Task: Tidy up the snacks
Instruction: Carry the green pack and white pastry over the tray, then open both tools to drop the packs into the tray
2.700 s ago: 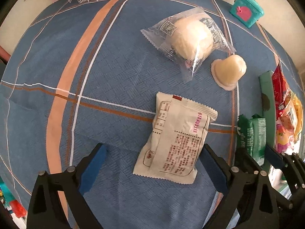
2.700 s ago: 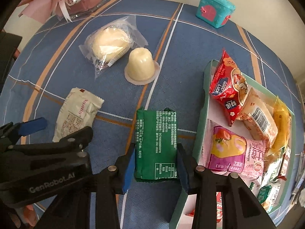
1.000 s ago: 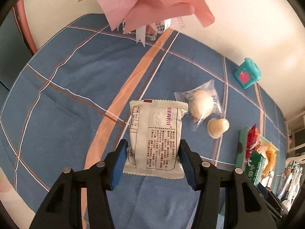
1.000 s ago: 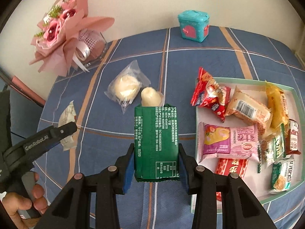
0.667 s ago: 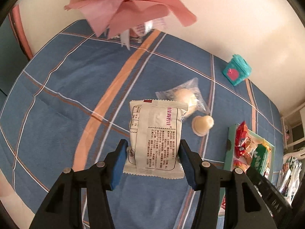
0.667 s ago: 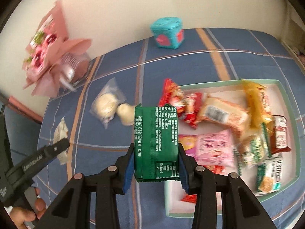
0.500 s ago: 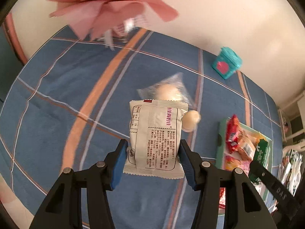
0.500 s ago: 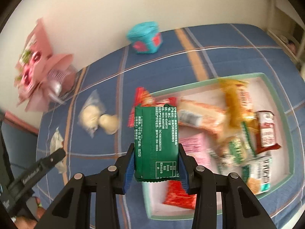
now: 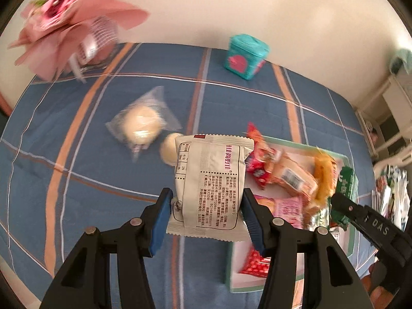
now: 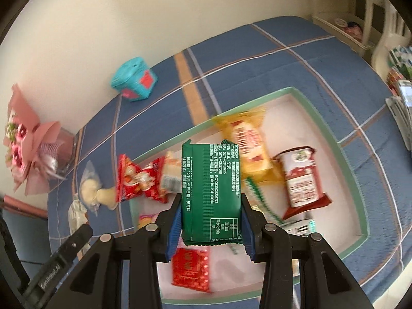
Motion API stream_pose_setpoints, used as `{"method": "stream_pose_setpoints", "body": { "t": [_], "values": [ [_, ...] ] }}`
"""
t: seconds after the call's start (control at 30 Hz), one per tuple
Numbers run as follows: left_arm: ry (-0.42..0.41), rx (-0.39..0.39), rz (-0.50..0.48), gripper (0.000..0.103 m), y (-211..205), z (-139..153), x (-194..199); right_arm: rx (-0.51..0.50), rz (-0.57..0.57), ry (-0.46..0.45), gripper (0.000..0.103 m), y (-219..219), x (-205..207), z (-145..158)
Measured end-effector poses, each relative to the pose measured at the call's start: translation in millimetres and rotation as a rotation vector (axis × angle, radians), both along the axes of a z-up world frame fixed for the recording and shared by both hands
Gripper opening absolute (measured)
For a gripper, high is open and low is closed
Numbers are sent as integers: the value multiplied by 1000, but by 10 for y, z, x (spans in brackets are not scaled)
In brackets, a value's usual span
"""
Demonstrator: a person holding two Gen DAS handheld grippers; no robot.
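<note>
Left tongs [image 9: 206,219] clamped on the white packet [image 9: 209,180], right tongs [image 10: 209,225] clamped on the green packet [image 10: 211,193]; both grips unchanged from a second ago. What has changed is the backdrop: the green-rimmed tray [image 10: 332,131], then at the right of each frame, now sits directly behind the green packet and at lower right behind the white one; both packets are thus lifted off the blue checked cloth [image 9: 103,180] and carried trayward. Judgement: release into the tray comes next; the wrapped bun [image 9: 140,126] and jelly cup [image 9: 167,150], centre left, remain uncollected.
</note>
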State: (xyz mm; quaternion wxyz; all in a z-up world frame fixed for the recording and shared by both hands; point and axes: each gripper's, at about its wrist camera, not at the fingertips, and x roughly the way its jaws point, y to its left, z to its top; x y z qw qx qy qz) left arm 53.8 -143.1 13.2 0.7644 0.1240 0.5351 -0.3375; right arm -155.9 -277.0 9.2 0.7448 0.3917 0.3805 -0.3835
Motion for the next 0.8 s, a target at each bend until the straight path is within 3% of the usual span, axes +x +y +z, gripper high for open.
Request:
{"method": "stream_pose_setpoints", "body": {
  "t": [0.47, 0.8],
  "values": [
    [-83, 63, -228, 56, -726, -36, -833, 23, -81, 44, 43, -283, -391, -115],
    [-97, 102, -299, 56, -942, -137, -1132, 35, -85, 80, 43, -347, -450, -205]
  ]
}}
